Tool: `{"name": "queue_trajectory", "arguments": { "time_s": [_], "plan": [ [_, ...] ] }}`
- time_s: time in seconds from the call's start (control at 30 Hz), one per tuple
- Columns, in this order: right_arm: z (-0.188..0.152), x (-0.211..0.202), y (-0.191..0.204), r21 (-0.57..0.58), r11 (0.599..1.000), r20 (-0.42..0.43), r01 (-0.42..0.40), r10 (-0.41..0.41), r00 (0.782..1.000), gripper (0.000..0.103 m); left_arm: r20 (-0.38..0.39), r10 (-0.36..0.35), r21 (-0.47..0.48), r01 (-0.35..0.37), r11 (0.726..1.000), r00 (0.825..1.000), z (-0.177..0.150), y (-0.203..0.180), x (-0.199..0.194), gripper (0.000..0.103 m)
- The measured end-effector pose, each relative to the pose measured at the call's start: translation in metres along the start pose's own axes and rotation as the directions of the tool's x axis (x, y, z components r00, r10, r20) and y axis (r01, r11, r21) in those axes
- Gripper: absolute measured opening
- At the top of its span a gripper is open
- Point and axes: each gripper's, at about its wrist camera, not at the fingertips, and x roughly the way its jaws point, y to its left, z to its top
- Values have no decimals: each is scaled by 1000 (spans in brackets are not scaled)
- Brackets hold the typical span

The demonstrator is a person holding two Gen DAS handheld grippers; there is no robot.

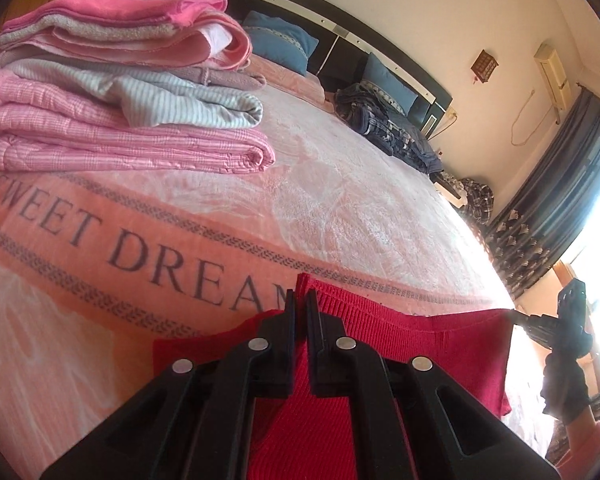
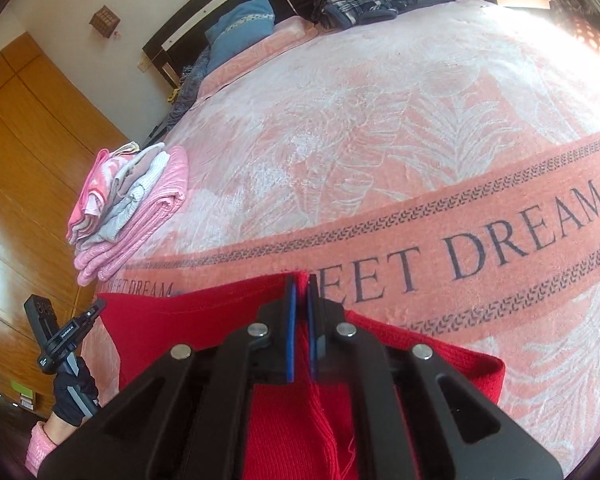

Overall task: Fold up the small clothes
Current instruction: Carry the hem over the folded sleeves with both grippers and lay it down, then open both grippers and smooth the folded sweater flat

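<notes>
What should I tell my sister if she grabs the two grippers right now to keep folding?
Left gripper: fingers shut on one corner of the red knitted garment.
Right gripper: fingers shut on the opposite corner of its top edge.
The garment hangs stretched between both, above the pink bedspread, near the "SWEET DREAM" lettering.
Done: a stack of folded pink and striped clothes sits on the bed on the left side.
Left: lay the red garment flat, fold it, probably add it to the stack.

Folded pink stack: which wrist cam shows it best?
Left wrist: the folded pink stack sits close and large, its layers distinct. The right wrist view shows the same stack small, near the left edge of the bed.
</notes>
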Motion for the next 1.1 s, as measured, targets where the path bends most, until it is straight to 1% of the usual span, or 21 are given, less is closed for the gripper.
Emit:
{"name": "queue_trajectory", "arguments": {
  "time_s": [0.07, 0.17, 0.23, 0.27, 0.3, 0.33, 0.37, 0.4, 0.47, 0.53, 0.6, 0.63, 0.67, 0.7, 0.73, 0.8, 0.9, 0.97, 1.0, 1.07, 1.1],
  "plan": [
    [-3, 23, -4, 4, 998, -35, 58, -58, 998, 3, -40, 44, 13, -44, 999, 998, -6, 8, 20, 4],
    [-13, 50, -8, -15, 992, -74, 128, -129, 989, 3, -113, 112, 18, -111, 994, 987, -20, 21, 48, 4],
    [-19, 60, -11, -13, 989, -89, 150, -151, 985, 3, -139, 124, 14, -123, 992, 983, -29, 27, 58, 5],
    [-21, 63, -12, -10, 988, -95, 154, -155, 983, 4, -136, 120, 9, -120, 993, 983, -30, 28, 58, 5],
    [-22, 64, -13, -7, 989, -100, 151, -151, 983, 6, -134, 116, 5, -116, 993, 984, -30, 28, 57, 6],
    [-24, 63, -12, -2, 989, -102, 150, -150, 983, 12, -135, 113, 1, -114, 993, 984, -29, 29, 55, 7],
    [-25, 60, -12, 3, 988, -102, 152, -151, 983, 16, -134, 115, 1, -115, 993, 984, -27, 29, 51, 8],
    [-25, 54, -11, 8, 990, -94, 143, -142, 985, 22, -126, 116, 2, -117, 993, 985, -25, 29, 44, 9],
    [-26, 34, -8, 10, 993, -72, 114, -113, 991, 24, -108, 119, -12, -121, 993, 987, -21, 31, 27, 13],
    [-29, 11, -5, 24, 998, -69, 62, -61, 996, 30, -110, 112, -42, -118, 992, 988, -17, 33, 7, 14],
    [-41, -11, -3, 21, 1000, -105, 20, -18, 994, 31, -113, 109, -34, -114, 993, 988, -19, 29, -18, 16],
    [-50, -22, -1, 12, 1000, -131, 7, -6, 991, 31, -121, 121, -9, -123, 992, 985, -23, 25, -29, 20],
    [-61, -31, 0, -2, 1000, -157, -9, 8, 988, 32, -128, 123, 17, -121, 992, 984, -29, 19, -41, 27],
    [-74, -40, 0, -15, 1000, -185, -7, 4, 983, 34, -134, 112, 36, -108, 993, 985, -37, 14, -52, 31],
    [-88, -48, 0, -24, 1000, -208, -1, -4, 978, 35, -140, 102, 50, -96, 994, 985, -46, 9, -63, 38],
    [-114, -62, -3, -22, 999, -241, -42, 35, 970, 38, -156, 102, 76, -91, 993, 983, -67, -4, -80, 41],
    [-149, -72, -11, -2, 999, -273, -53, 50, 961, 42, -192, 68, 104, -49, 993, 979, -95, -24, -88, 49],
    [-165, -68, -16, 11, 997, -306, -77, 76, 949, 42, -227, 33, 108, -8, 994, 973, -111, -36, -83, 49],
    [-172, -64, -18, 9, 996, -314, -84, 83, 946, 42, -247, 28, 116, 1, 993, 969, -118, -42, -78, 49],
    [-180, -55, -18, 13, 993, -342, -115, 112, 933, 41, -276, 25, 132, 12, 991, 961, -128, -50, -67, 49],
    [-183, -50, -17, 0, 992, -356, -123, 115, 927, 34, -286, 23, 133, 16, 991, 958, -132, -52, -61, 49]
  ]
}}
